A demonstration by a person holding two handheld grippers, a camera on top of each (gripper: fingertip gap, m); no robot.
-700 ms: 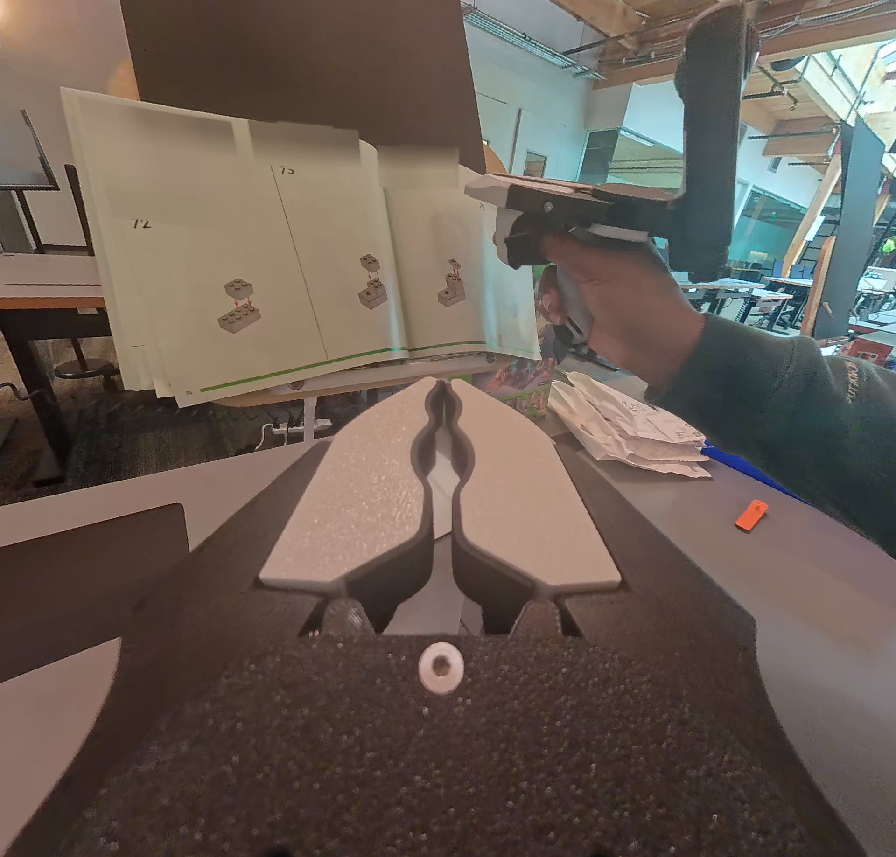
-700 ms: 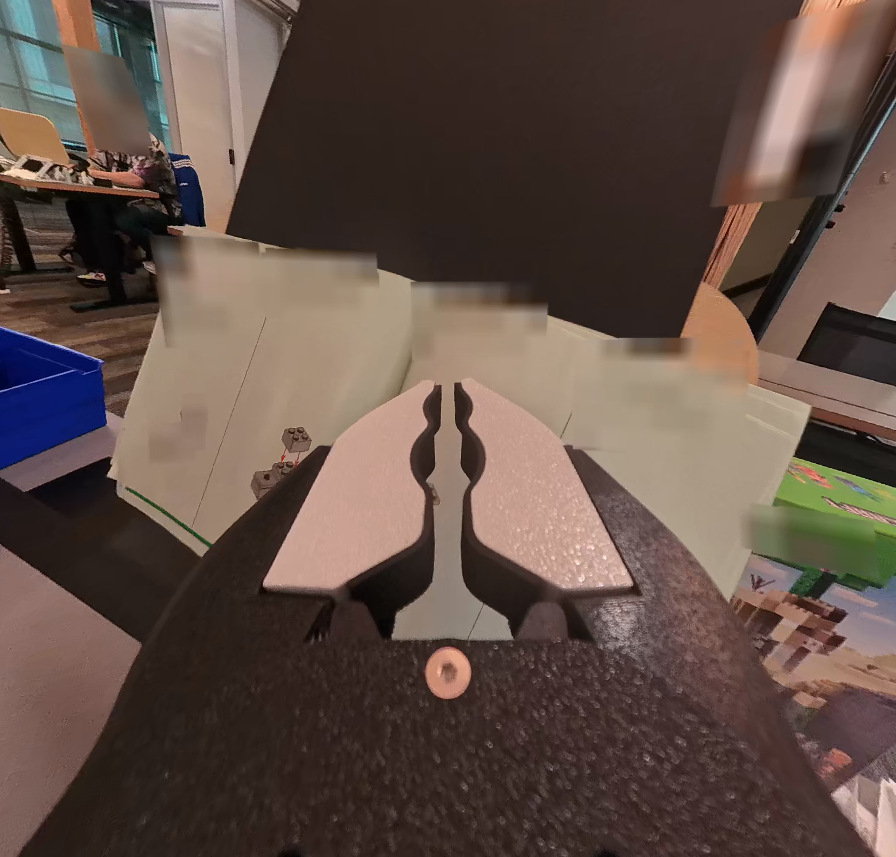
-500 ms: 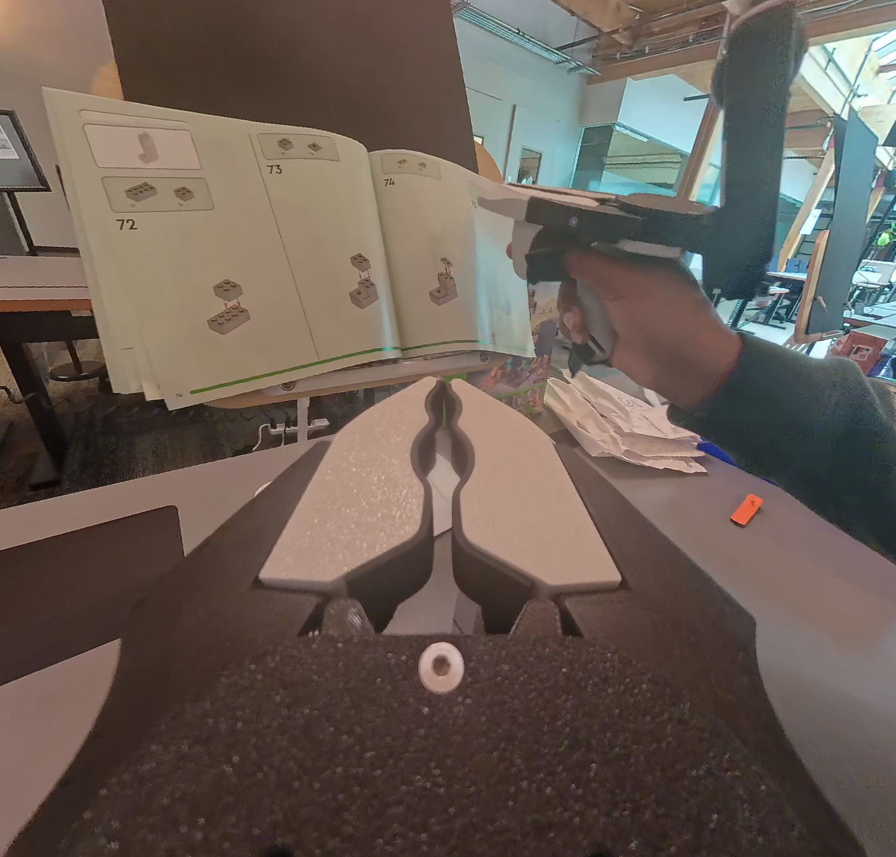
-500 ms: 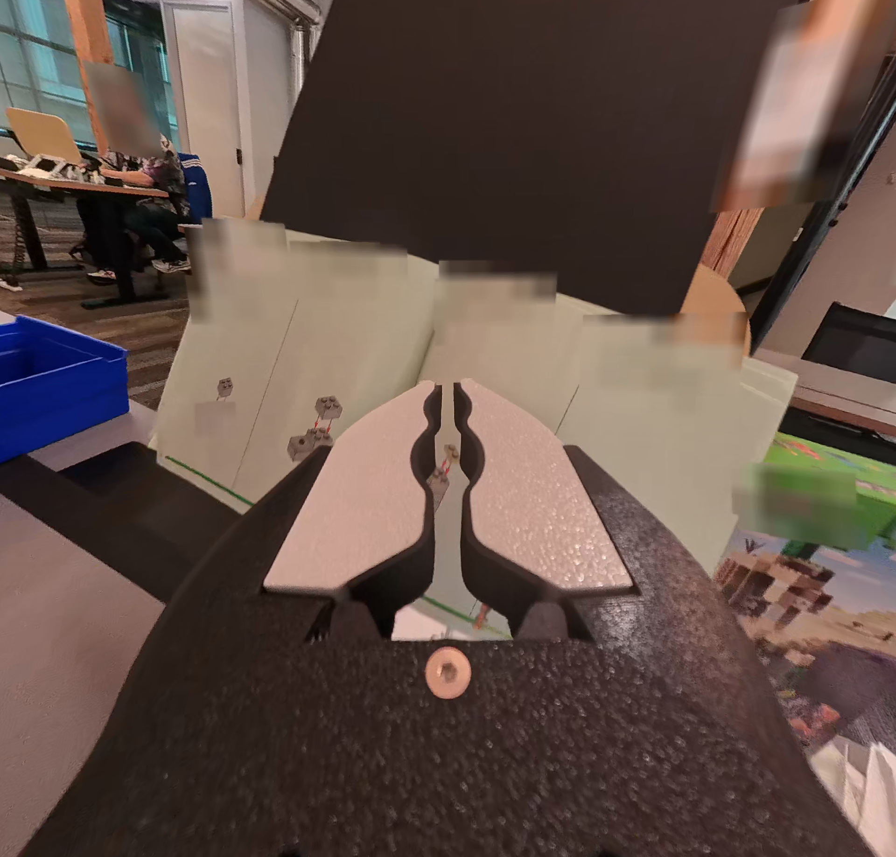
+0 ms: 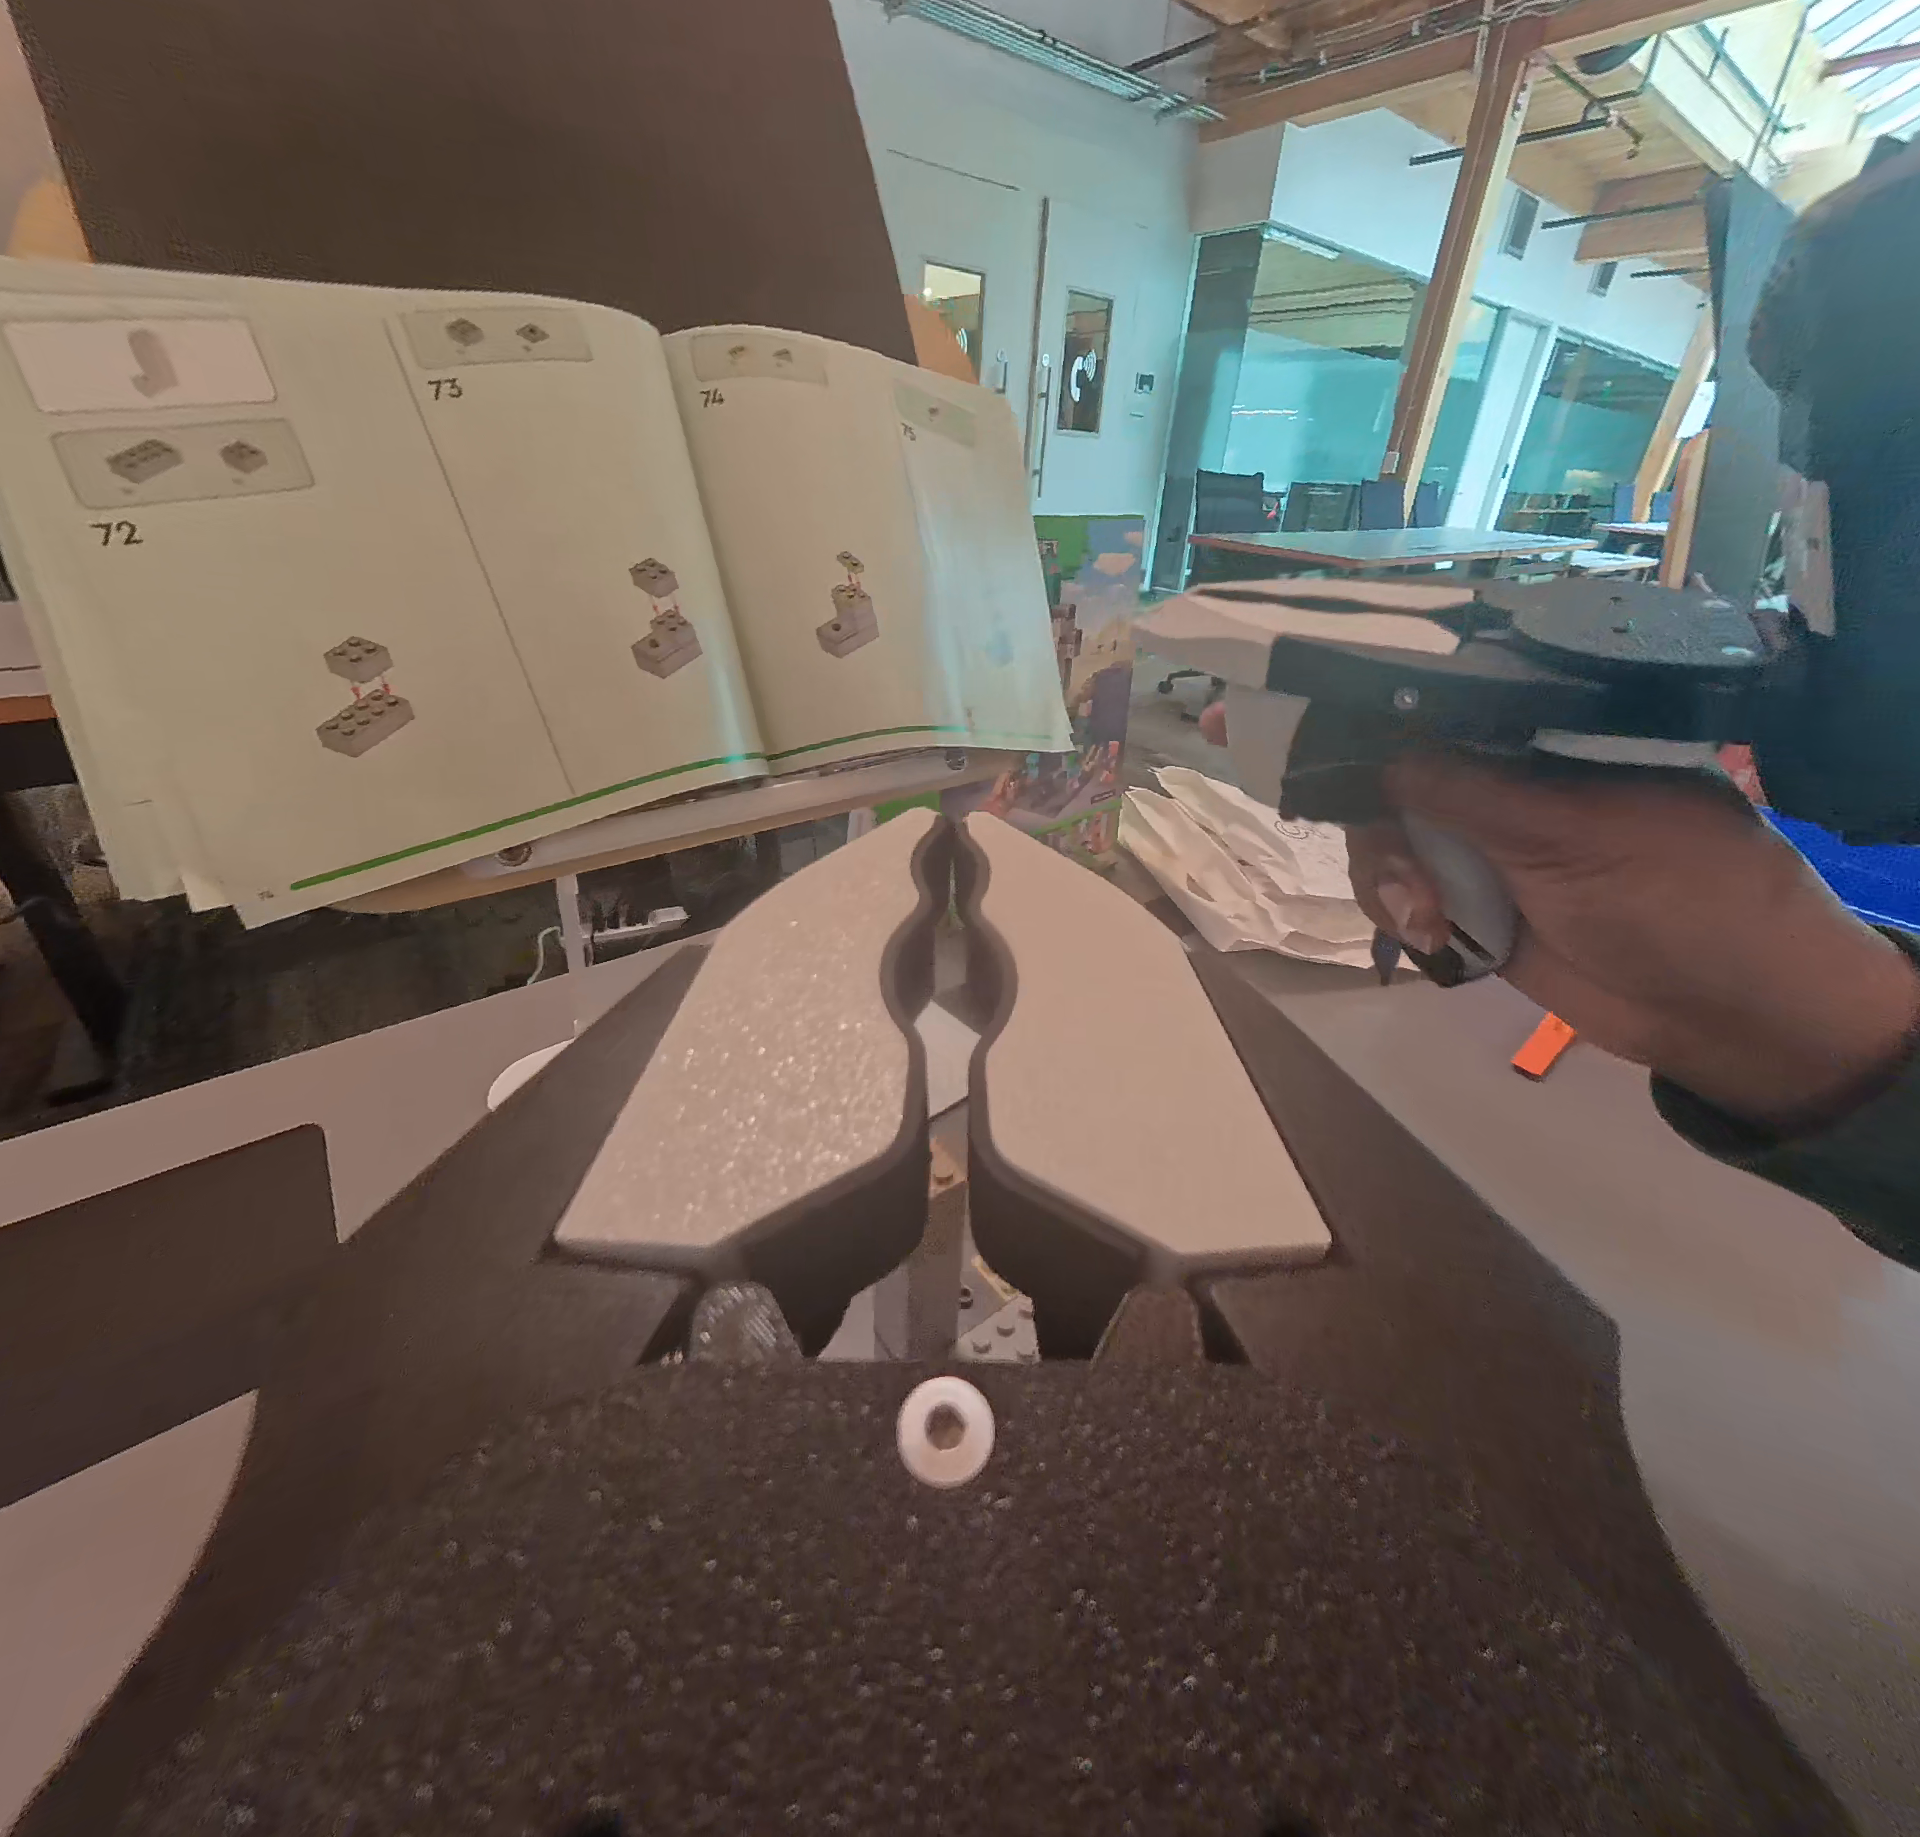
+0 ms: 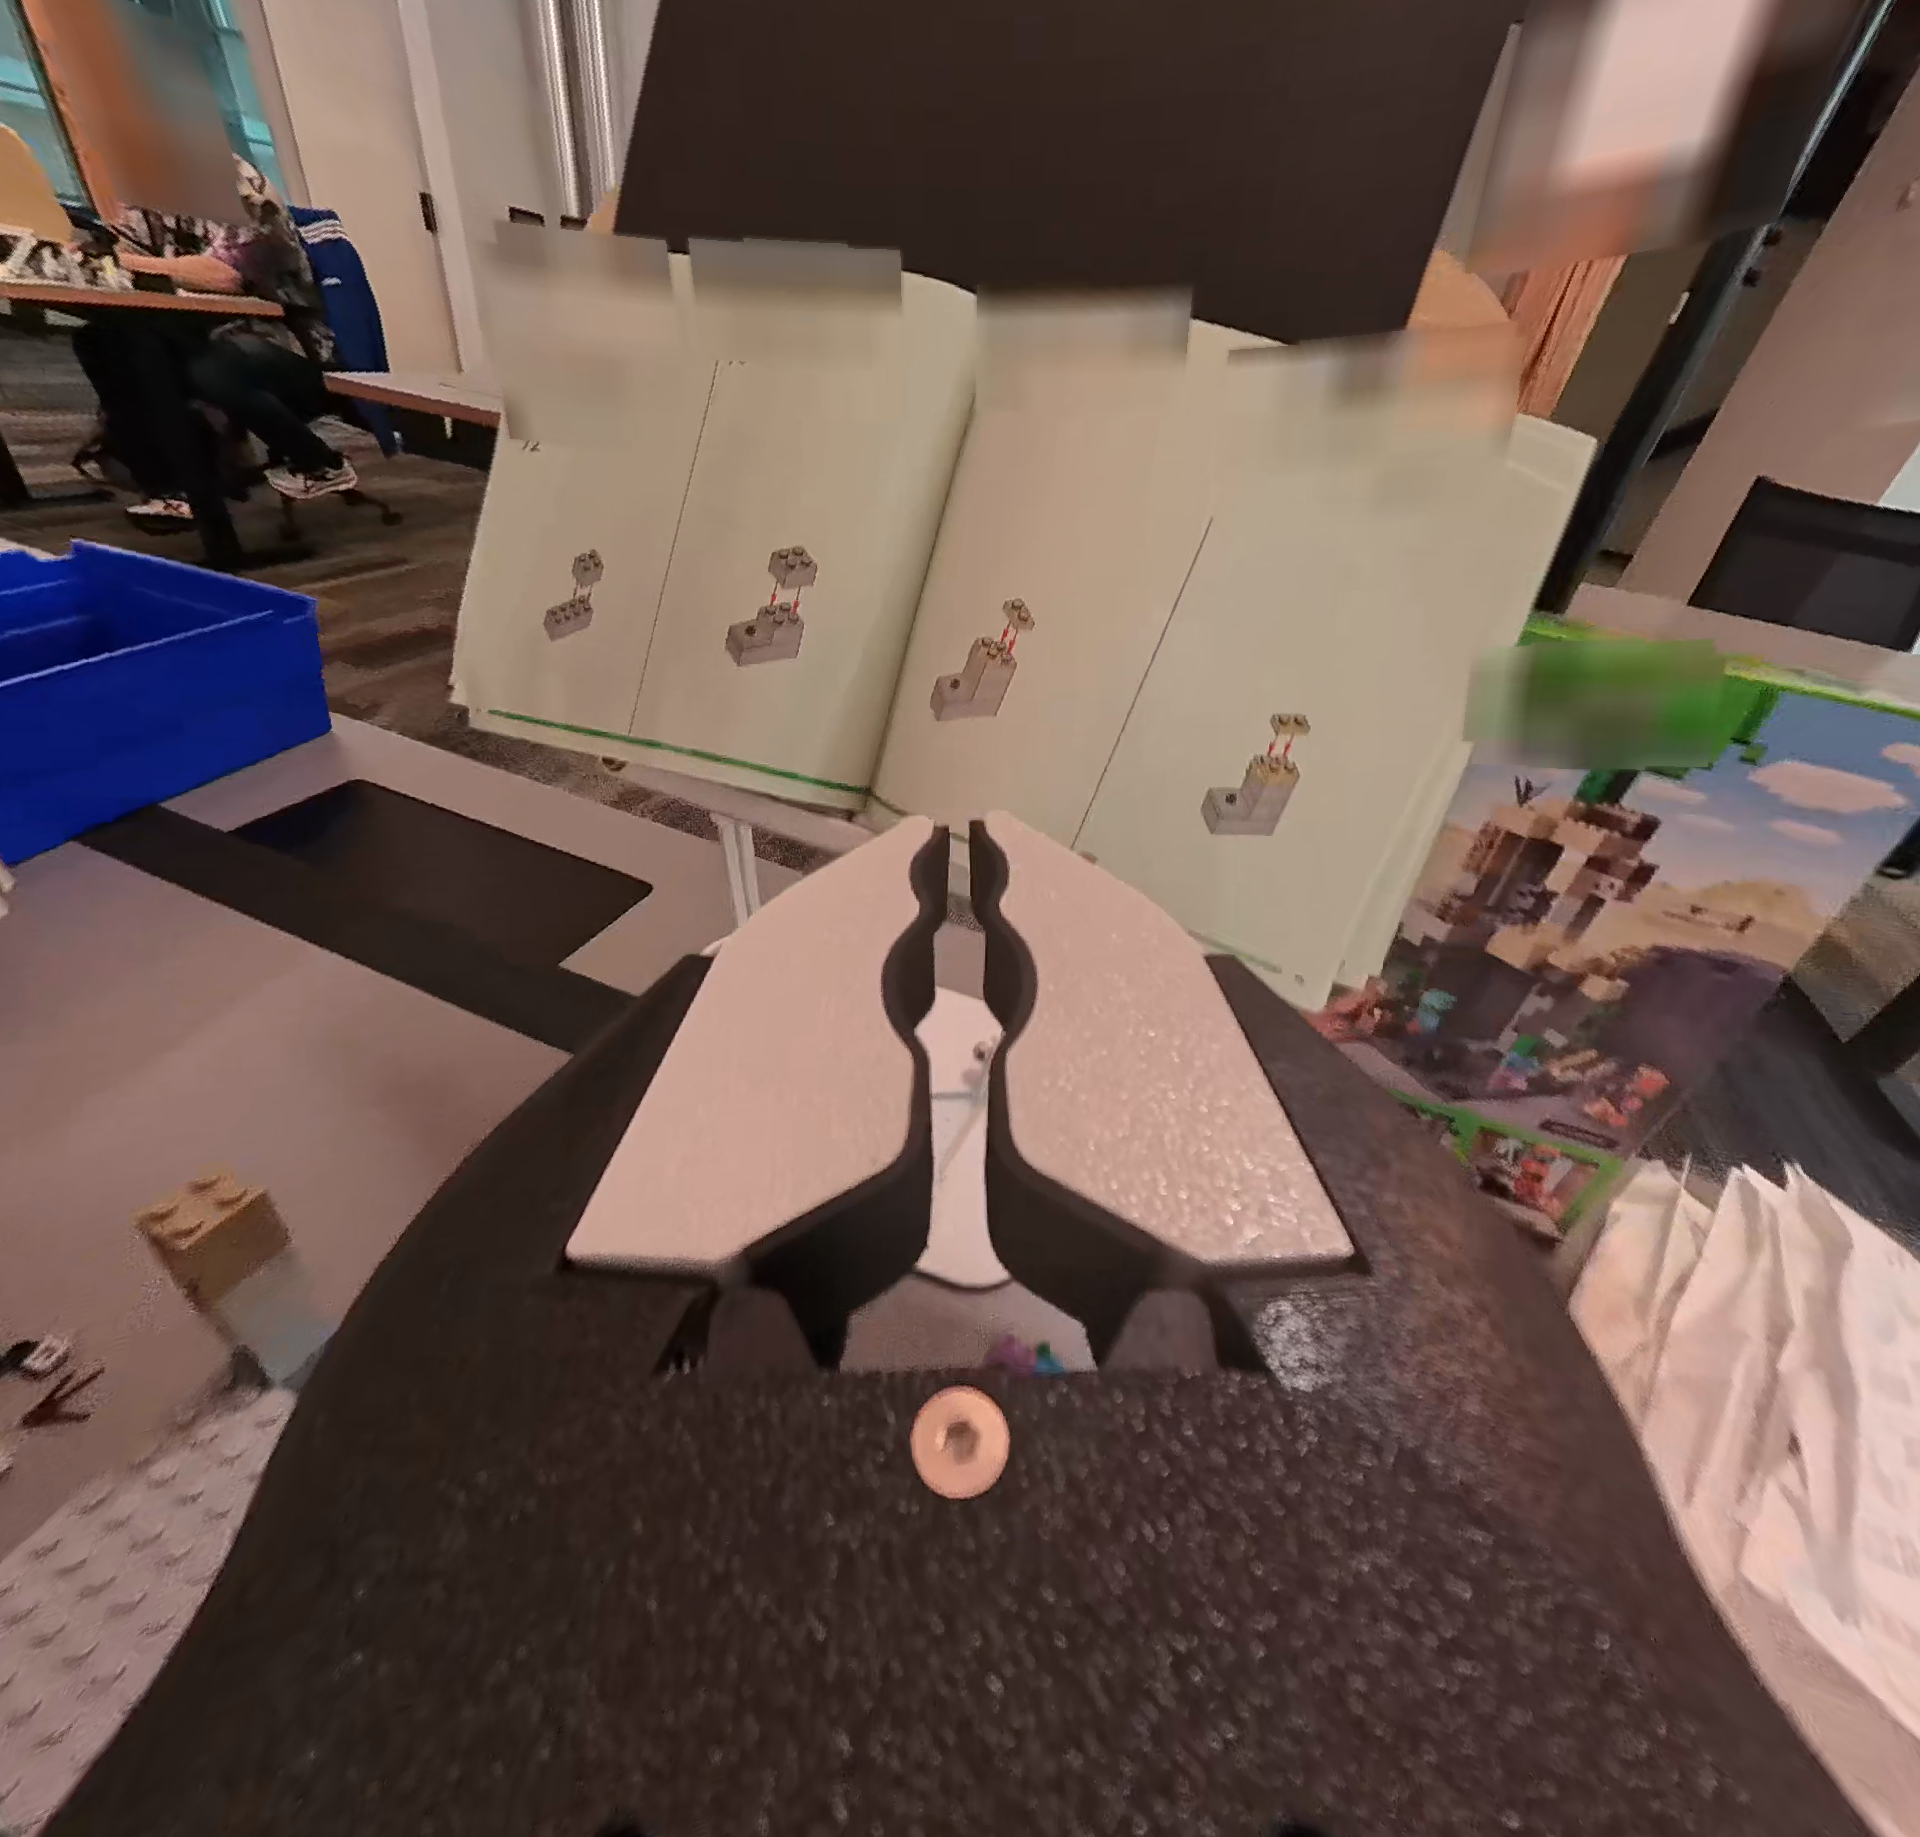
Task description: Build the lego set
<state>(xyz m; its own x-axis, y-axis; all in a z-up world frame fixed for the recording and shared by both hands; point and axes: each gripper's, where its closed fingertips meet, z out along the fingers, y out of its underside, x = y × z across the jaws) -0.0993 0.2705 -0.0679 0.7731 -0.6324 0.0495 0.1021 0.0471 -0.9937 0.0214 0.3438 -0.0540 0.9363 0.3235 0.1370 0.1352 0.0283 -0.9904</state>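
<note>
Both grippers shut, holding nothing.
Left gripper [image 5: 951,823] and right gripper [image 6: 957,825] fingers nearly meet on air; an open instruction booklet [image 6: 1039,561] stands beyond their tips, above the table [image 6: 260,1039].

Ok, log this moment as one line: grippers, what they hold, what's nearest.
left gripper: shut, empty | right gripper: near-shut, empty | both face: open instruction booklet on stand | beside: picture box, white paper bags

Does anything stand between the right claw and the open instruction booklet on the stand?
Nothing visible does. The right claw points at the pale green open instruction booklet, with only open air and a strip of grey table between them.
</note>
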